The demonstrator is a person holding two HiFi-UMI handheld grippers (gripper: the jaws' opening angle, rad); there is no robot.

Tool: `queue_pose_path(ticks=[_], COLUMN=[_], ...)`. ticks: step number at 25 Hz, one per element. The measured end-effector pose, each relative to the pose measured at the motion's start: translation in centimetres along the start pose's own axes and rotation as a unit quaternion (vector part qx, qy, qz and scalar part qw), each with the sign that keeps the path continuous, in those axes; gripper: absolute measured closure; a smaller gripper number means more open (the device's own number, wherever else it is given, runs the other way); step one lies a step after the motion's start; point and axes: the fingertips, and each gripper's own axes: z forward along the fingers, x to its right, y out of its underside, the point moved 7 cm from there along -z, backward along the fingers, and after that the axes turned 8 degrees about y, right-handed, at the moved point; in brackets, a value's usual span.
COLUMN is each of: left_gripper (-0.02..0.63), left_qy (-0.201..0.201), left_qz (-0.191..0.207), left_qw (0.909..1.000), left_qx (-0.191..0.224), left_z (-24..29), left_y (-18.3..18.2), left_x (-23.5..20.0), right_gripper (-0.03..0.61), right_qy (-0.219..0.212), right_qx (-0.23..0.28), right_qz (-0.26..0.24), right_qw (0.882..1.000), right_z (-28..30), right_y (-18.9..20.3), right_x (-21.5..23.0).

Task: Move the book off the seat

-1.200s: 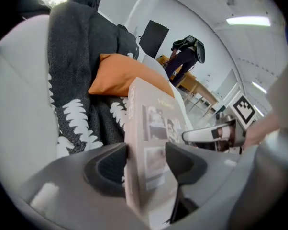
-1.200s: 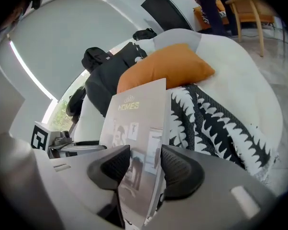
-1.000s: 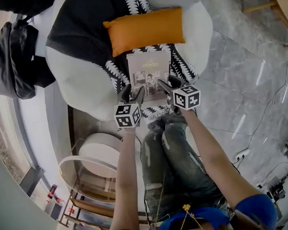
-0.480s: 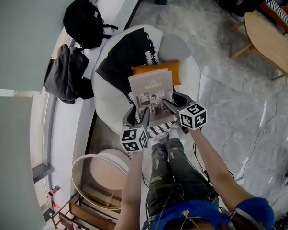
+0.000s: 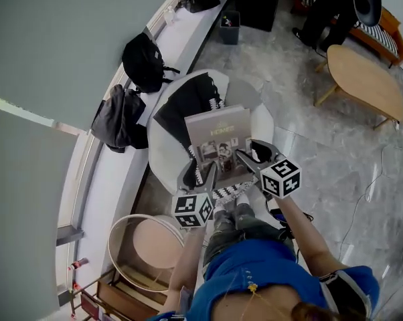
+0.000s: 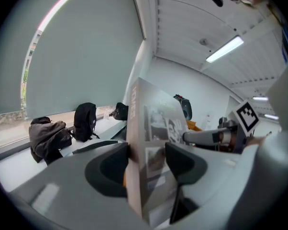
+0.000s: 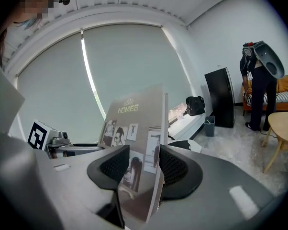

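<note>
The grey book (image 5: pixel 218 131), photos on its cover, stands upright; the left gripper (image 5: pixel 200 173) and right gripper (image 5: pixel 252 154) each clamp its lower edge.

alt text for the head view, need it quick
Seen from above, a person holds a book up over a round white seat, with the left gripper and right gripper each shut on its near edge. Two dark bags sit on a ledge at left.

The book (image 7: pixel 134 119) cover carries the title "HOMES" in pale yellow capitals near its top edge. Lettering on the spine (image 6: pixel 134 128) is too blurred to read.
</note>
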Motion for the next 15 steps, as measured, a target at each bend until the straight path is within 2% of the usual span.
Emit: queue_pose_path(ticks=[6, 11, 15], left_gripper=[0.374, 0.377, 0.379], left_qy=[0.002, -0.006, -0.012], left_qz=[-0.033, -0.031, -0.036], left_qw=[0.9993, 0.9991, 0.9988], left_qx=[0.016, 0.027, 0.03], left_z=[-2.9, -6.4, -7.7], left_y=[-1.7, 0.0, -0.2], left_x=[2.6, 3.5, 3.8], right_gripper=[0.381, 0.38, 0.38], right_qy=[-0.001, -0.018, -0.021], right_qx=[0.015, 0.017, 0.024], right_qz=[-0.049, -0.062, -0.057], right_qw=[0.999, 0.998, 0.998], right_z=[-3.7, -5.7, -6.3], right_y=[-2.7, -0.9, -0.9], right_x=[-2.0, -4.3, -5.3])
